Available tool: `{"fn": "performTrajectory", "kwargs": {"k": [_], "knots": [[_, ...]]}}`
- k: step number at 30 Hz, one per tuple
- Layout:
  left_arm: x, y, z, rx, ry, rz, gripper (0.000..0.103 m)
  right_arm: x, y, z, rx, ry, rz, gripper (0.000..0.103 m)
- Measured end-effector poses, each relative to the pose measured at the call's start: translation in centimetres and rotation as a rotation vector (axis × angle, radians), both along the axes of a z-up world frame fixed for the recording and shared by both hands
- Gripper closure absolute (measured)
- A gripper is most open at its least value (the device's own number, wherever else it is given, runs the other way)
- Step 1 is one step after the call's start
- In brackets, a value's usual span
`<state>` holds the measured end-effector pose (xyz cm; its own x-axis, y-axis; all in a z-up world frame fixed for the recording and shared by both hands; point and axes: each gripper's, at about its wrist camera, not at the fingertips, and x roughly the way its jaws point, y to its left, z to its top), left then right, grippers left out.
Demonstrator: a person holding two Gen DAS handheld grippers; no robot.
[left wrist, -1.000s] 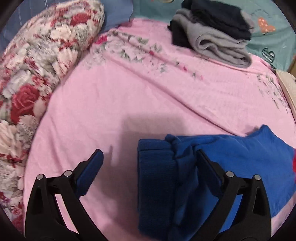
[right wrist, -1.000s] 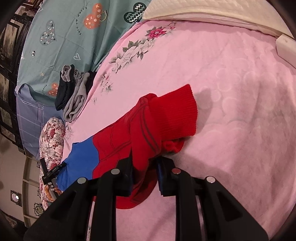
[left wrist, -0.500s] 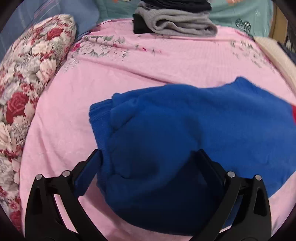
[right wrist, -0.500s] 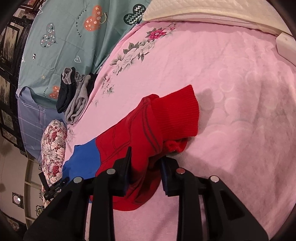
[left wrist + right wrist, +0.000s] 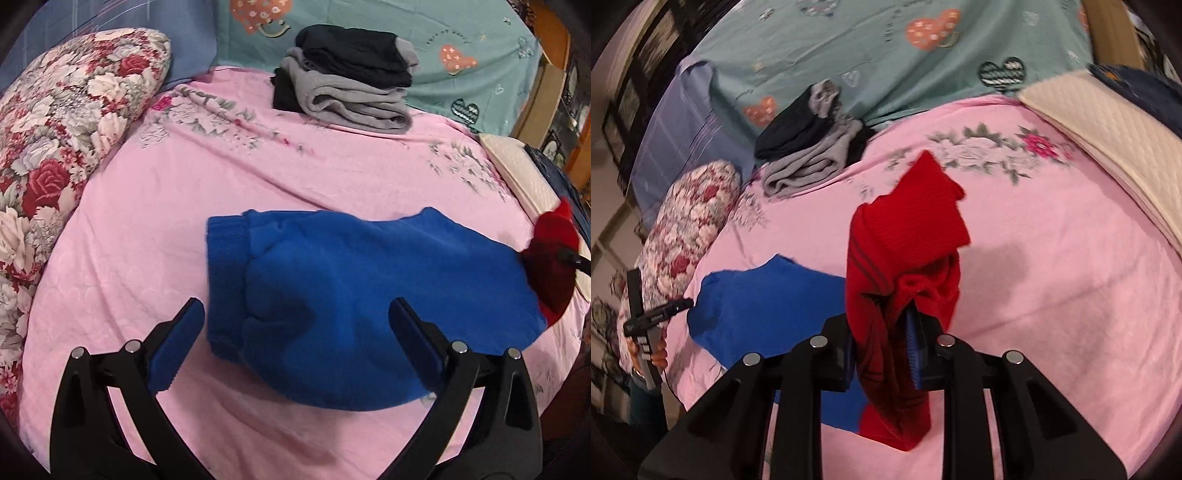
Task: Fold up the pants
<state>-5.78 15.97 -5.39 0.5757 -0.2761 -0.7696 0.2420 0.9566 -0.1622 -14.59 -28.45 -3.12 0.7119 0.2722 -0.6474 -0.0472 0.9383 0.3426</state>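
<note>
The pants are blue [image 5: 362, 295] at one end and red [image 5: 905, 254] at the other, lying on the pink bedsheet [image 5: 184, 184]. In the left wrist view the blue end with its ribbed cuff lies flat just ahead of my left gripper [image 5: 295, 332], which is open and empty above it. My right gripper [image 5: 882, 347] is shut on the red part and holds it lifted off the bed, the red cuff flopping forward. The red end also shows at the far right of the left wrist view [image 5: 554, 251]. The left gripper shows in the right wrist view [image 5: 653, 317].
A stack of folded grey and black clothes [image 5: 351, 85] sits at the far side of the bed. A floral pillow [image 5: 55, 147] lies at the left. A cream quilted pillow [image 5: 1108, 140] lies at the right. A teal sheet with hearts [image 5: 886, 48] hangs behind.
My left gripper has drawn back from the blue end, which now lies spread flat. My right gripper has lifted the red end and swung it toward the blue end.
</note>
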Motion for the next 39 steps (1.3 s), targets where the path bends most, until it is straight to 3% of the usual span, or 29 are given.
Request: {"fn": "performTrajectory", "kwargs": {"k": [4, 6, 8, 9, 12, 14, 16, 19, 20, 22, 25, 26, 28, 30, 32, 33, 35, 37, 39], "knots": [[-0.7, -1.4, 0.1, -0.028, -0.008, -0.047, 0.002, 3.3, 7.6, -1.8, -0.099, 0.045, 0.183, 0.08], [-0.9, -2.0, 0.0, -0.032, -0.007, -0.065, 0.002, 4.6, 10.5, -3.8, -0.138, 0.099, 0.245, 0.074], [-1.1, -2.7, 0.0, -0.031, -0.004, -0.087, 0.002, 5.3, 12.5, -5.8, -0.111, 0.19, 0.327, 0.043], [-1.1, -3.0, 0.1, -0.029, -0.004, -0.093, 0.002, 5.1, 13.0, -6.0, -0.085, 0.195, 0.36, 0.04], [-0.9, -3.8, 0.4, -0.031, -0.009, -0.113, 0.002, 4.1, 12.0, -4.3, 0.038, 0.161, 0.419, 0.038], [-0.7, -4.5, 0.7, -0.042, -0.011, -0.124, 0.002, 3.6, 9.7, -3.1, 0.114, 0.127, 0.377, 0.037], [-0.7, -5.4, 0.9, -0.037, -0.015, -0.141, 0.002, 3.3, 7.7, -3.2, 0.122, 0.126, 0.322, 0.037], [-0.7, -6.2, 1.1, -0.023, -0.012, -0.147, 0.002, 3.1, 6.6, -7.2, 0.174, 0.287, 0.3, 0.034], [-0.6, -6.1, 1.2, -0.019, -0.012, -0.138, 0.002, 2.4, 6.7, -7.0, 0.147, 0.235, 0.32, 0.033], [-0.6, -5.8, 1.3, -0.022, -0.008, -0.118, 0.002, 2.1, 7.5, -6.0, 0.076, 0.234, 0.354, 0.033], [-1.0, -5.2, 1.4, -0.028, -0.003, -0.094, 0.002, 2.6, 8.3, -4.2, 0.133, 0.168, 0.407, 0.029], [-1.2, -5.1, 1.4, -0.026, -0.002, -0.091, 0.002, 3.2, 8.9, -4.0, 0.105, 0.16, 0.405, 0.028], [-1.5, -5.1, 1.5, -0.021, 0.0, -0.091, 0.002, 3.8, 10.3, -4.8, 0.02, 0.18, 0.392, 0.028], [-1.5, -5.5, 1.6, -0.016, -0.005, -0.1, 0.002, 3.8, 12.1, -5.9, 0.088, 0.225, 0.473, 0.027], [-1.4, -6.0, 1.7, -0.014, -0.002, -0.114, 0.002, 2.7, 14.4, -6.0, -0.01, 0.189, 0.532, 0.01], [-1.4, -6.3, 1.7, -0.011, -0.003, -0.12, 0.002, 1.9, 15.6, -5.9, -0.094, 0.155, 0.577, 0.008], [-1.6, -6.4, 1.7, -0.014, -0.009, -0.125, 0.002, 1.6, 16.0, -5.8, -0.155, 0.16, 0.592, 0.008], [-1.8, -6.0, 1.8, -0.019, -0.015, -0.117, 0.002, 2.1, 15.0, -4.8, -0.108, 0.161, 0.588, 0.008], [-1.9, -5.0, 1.8, -0.029, -0.02, -0.088, 0.002, 2.4, 13.9, -3.3, -0.034, 0.108, 0.572, 0.008]]}}
